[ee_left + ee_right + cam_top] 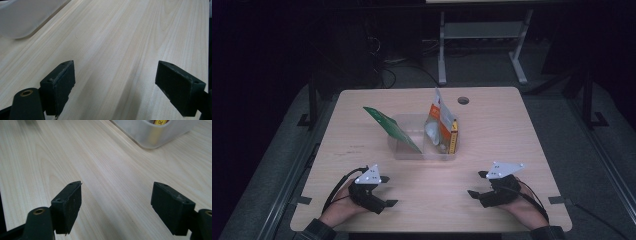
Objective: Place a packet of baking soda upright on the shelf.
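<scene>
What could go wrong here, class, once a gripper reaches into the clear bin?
1. The green card leans over the clear bin rim; a nudge could tip it out.
2. The orange-and-white packet stands upright beside the yellow box; pulling one may drag the other.
3. The light bin might slide on the table.

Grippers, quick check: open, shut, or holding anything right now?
Left gripper: open, nothing between its jaws, over bare table.
Right gripper: open, empty, short of the clear bin.
</scene>
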A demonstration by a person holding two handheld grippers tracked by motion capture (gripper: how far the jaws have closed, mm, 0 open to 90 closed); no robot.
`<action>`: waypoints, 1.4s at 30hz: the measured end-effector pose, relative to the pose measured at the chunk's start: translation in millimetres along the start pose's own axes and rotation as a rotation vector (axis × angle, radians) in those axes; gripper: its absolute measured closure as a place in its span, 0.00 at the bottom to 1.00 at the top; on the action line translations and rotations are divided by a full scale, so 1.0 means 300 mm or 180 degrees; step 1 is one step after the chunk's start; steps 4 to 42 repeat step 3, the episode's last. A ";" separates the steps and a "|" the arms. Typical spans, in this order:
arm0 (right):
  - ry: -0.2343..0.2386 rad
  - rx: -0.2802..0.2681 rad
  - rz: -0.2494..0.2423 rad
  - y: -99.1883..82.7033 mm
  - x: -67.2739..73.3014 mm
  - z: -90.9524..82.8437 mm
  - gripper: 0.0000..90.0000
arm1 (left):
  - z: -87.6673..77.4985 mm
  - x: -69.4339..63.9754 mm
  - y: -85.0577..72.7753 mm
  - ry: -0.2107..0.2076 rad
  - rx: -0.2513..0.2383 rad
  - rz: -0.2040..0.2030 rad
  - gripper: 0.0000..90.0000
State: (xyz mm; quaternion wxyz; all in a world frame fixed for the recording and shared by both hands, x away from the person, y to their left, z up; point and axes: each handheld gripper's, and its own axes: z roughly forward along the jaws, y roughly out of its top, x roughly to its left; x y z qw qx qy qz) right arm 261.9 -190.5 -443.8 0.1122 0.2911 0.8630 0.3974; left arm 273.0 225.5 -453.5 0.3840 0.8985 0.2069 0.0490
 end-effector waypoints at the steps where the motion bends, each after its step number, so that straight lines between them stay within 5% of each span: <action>1: -0.0004 -0.0012 0.0002 0.001 0.001 -0.001 0.26 | 0.001 0.000 0.000 -0.0003 -0.0001 0.0002 0.17; 42: -0.0013 -0.0026 0.0006 0.001 0.000 -0.003 0.26 | 0.003 0.000 0.002 -0.0004 -0.0005 0.0012 0.18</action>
